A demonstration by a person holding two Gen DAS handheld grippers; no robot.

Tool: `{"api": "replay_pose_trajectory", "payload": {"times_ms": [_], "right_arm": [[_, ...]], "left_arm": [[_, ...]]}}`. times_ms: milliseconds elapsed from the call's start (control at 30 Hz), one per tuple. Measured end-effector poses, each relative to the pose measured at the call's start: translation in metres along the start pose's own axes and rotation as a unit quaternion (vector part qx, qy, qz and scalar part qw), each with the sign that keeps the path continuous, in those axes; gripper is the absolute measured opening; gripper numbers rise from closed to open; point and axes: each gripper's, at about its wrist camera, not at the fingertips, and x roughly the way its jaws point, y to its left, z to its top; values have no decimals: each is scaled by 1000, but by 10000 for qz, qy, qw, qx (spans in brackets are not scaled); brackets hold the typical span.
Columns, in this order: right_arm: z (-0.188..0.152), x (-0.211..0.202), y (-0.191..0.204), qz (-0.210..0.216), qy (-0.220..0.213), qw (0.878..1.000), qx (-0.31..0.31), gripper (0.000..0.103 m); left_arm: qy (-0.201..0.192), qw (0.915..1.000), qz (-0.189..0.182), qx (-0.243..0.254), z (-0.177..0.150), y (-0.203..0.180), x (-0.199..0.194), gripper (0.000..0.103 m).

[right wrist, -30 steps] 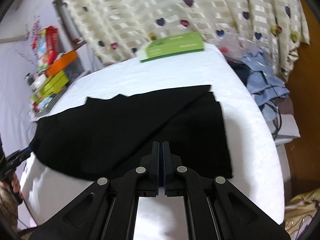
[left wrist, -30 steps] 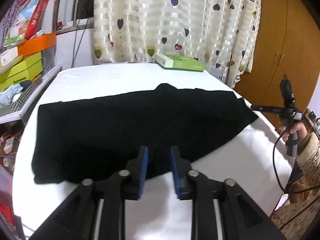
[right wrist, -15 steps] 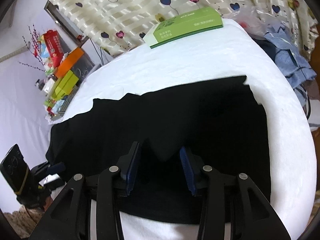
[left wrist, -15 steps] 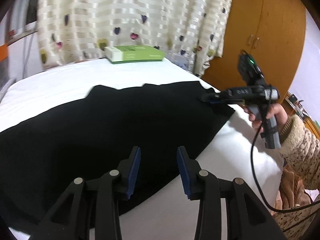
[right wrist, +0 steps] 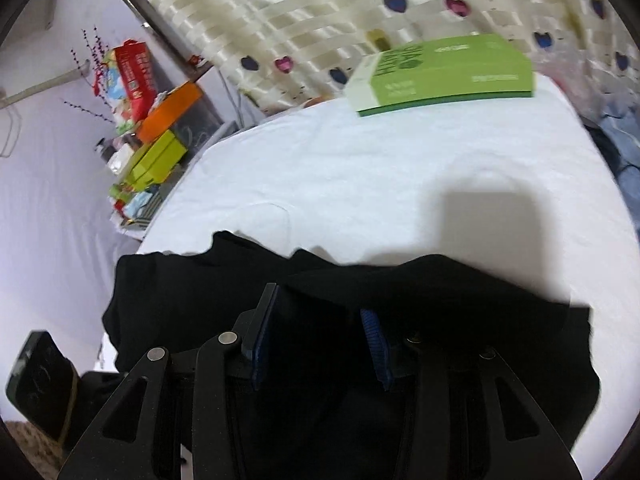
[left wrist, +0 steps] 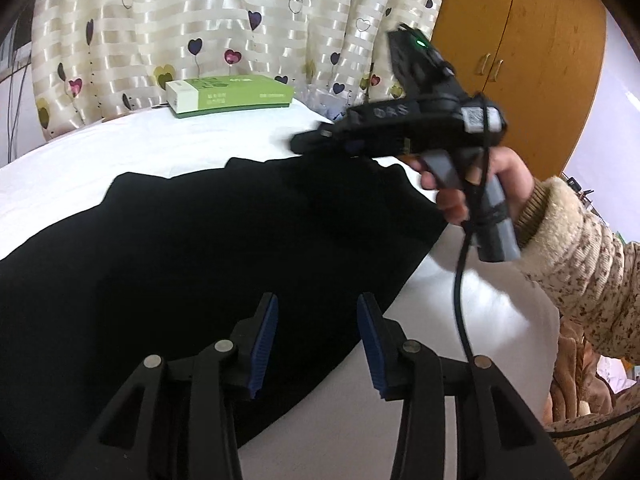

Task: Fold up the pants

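Black pants (left wrist: pixel 192 248) lie spread on a white-covered table (left wrist: pixel 100 148). My left gripper (left wrist: pixel 316 340) is open, its blue pads over the near edge of the pants, holding nothing. My right gripper (left wrist: pixel 320 144) shows in the left wrist view, held by a hand over the far right corner of the pants. In the right wrist view the right gripper (right wrist: pixel 320 340) is open with the pants (right wrist: pixel 440 300) beneath and between its jaws; I cannot tell whether it touches the cloth.
A green box (left wrist: pixel 228 94) lies at the far edge of the table, also in the right wrist view (right wrist: pixel 440 74). Heart-patterned curtains (left wrist: pixel 240 20) hang behind. A wooden wardrobe (left wrist: pixel 520 40) stands at the right. Stacked colourful boxes (right wrist: pixel 152 120) stand left of the table.
Both grippers have opened; the right was shut a second ago. The left has swung right along the near edge. The right has moved in over the far right corner of the pants.
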Motion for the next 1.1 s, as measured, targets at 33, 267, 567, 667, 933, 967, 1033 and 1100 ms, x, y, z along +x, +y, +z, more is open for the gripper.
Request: {"api": "replay_pose_trajectory", "payload": {"times_ms": [33, 267, 567, 667, 933, 967, 1033, 1100], "right_arm": [[2, 0, 0, 13, -28, 10000, 10, 42], [7, -27, -8, 6, -490, 9985, 234, 42], [-7, -24, -38, -235, -282, 9967, 726, 42], [-5, -24, -47, -468, -446, 9942, 854, 42], [-6, -13, -57, -225, -123, 9933, 1130, 42], [-7, -13, -58, -185, -87, 9925, 1203, 42], [-7, -15, -58, -147, -77, 9919, 1258, 42], [-7, -17, -57, -169, -74, 9921, 1239, 41]], "left_arm": [[13, 10000, -15, 12, 1, -2, 1, 44], [56, 9999, -77, -106, 2, -6, 8, 45], [66, 9990, -65, -433, 5, 4, 14, 45], [52, 9988, -80, -489, 5, 5, 13, 45], [87, 9986, -113, -507, 8, 2, 18, 45], [89, 9986, -104, -512, 8, 2, 19, 45], [81, 9984, -110, -543, 10, 3, 18, 45], [89, 9982, -80, -581, 11, 3, 20, 45]]}}
